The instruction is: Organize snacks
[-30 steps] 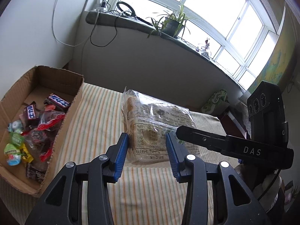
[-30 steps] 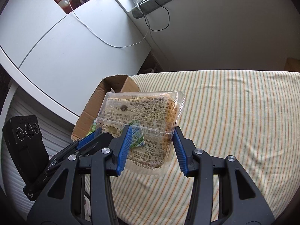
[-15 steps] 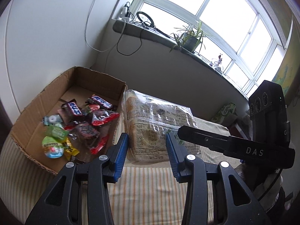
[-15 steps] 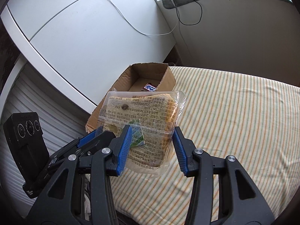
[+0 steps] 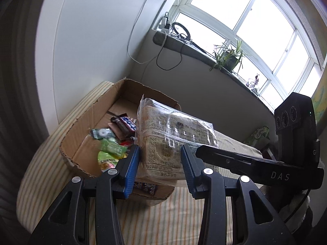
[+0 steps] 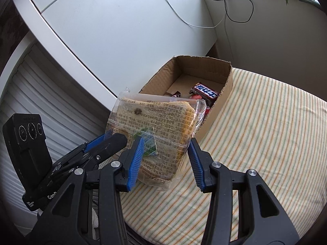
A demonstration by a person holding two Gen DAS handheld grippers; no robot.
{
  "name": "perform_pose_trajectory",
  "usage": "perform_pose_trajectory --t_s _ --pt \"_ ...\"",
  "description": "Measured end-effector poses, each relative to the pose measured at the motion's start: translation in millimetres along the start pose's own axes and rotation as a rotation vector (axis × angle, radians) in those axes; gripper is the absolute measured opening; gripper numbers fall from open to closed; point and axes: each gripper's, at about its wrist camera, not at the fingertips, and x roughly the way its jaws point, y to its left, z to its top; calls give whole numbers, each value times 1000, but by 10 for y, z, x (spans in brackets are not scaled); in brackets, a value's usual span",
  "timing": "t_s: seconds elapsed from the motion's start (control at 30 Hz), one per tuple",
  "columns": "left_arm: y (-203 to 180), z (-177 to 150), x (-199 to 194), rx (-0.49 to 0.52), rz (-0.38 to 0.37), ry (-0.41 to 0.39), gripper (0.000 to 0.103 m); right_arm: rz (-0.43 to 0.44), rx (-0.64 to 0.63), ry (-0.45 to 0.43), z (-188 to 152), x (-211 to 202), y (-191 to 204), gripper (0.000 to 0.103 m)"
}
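Both grippers, left (image 5: 160, 163) and right (image 6: 165, 159), clamp the bread bag (image 5: 173, 140) between them, holding it over the near corner of the cardboard box (image 6: 222, 94); its open floor lies toward twelve o'clock from the right gripper.

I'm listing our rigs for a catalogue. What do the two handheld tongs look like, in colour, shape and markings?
Both tongs are black plastic, each with two fingers lined with blue ribbed pads and silver rivets at the joints. The left tongs match the right tongs in build. Seen side-on, each carries a black block with three round lenses; the right one reads DAS.
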Motion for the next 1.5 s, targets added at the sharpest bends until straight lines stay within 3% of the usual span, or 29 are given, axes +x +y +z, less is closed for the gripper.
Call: perform_pose_trajectory --t_s 0.43,1.2,1.5 --pt "274 35 54 -41 55 -5 39 -4 -46 60 69 446 217 47" --pt "212 -17 -58 7 101 -29 38 -73 -139 41 20 306 342 48" --pt "106 -80 -166 52 152 -46 38 -92 -157 -10 -28 140 312 61"
